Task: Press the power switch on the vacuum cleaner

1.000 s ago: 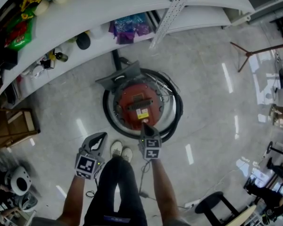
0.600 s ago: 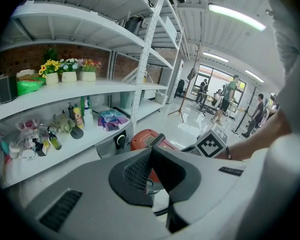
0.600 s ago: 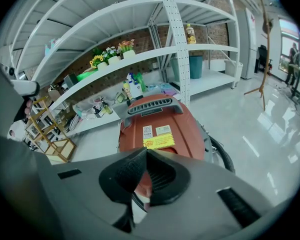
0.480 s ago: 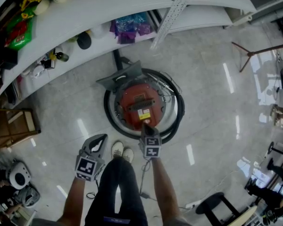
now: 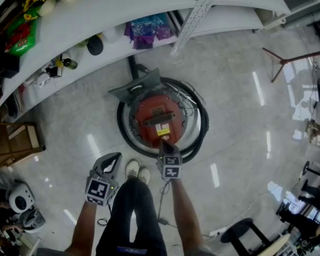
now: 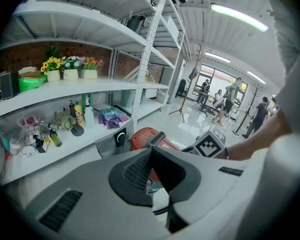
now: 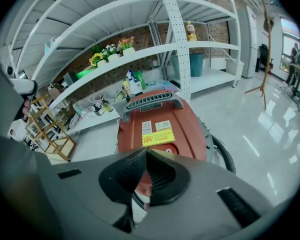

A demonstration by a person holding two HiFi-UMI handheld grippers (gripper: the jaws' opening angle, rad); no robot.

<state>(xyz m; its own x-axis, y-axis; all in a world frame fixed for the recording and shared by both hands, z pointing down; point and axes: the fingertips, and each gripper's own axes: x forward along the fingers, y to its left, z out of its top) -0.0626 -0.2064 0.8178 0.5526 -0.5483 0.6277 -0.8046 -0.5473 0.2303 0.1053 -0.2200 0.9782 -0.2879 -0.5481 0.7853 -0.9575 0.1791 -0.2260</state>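
Observation:
A round red vacuum cleaner (image 5: 157, 119) stands on the floor in front of the shelves, with its black hose (image 5: 201, 127) coiled around it. In the right gripper view the red body (image 7: 162, 116) carries a grey handle (image 7: 151, 102) and a yellow label (image 7: 158, 137). My right gripper (image 5: 165, 144) is shut and empty, its tips at the vacuum's near top edge, just below the label (image 7: 146, 152). Whether they touch a switch is hidden. My left gripper (image 5: 111, 159) hangs shut over bare floor to the left, and its view shows the vacuum (image 6: 141, 137) beyond its tips (image 6: 151, 149).
White shelves (image 5: 69, 33) behind the vacuum hold bottles, flowers and a purple packet (image 5: 144, 31). A wooden rack (image 5: 13, 143) stands at the left, a tripod stand (image 5: 288, 57) at the right and a black chair (image 5: 242, 233) at the lower right. A cable (image 5: 162, 196) lies by the person's shoes (image 5: 137, 170).

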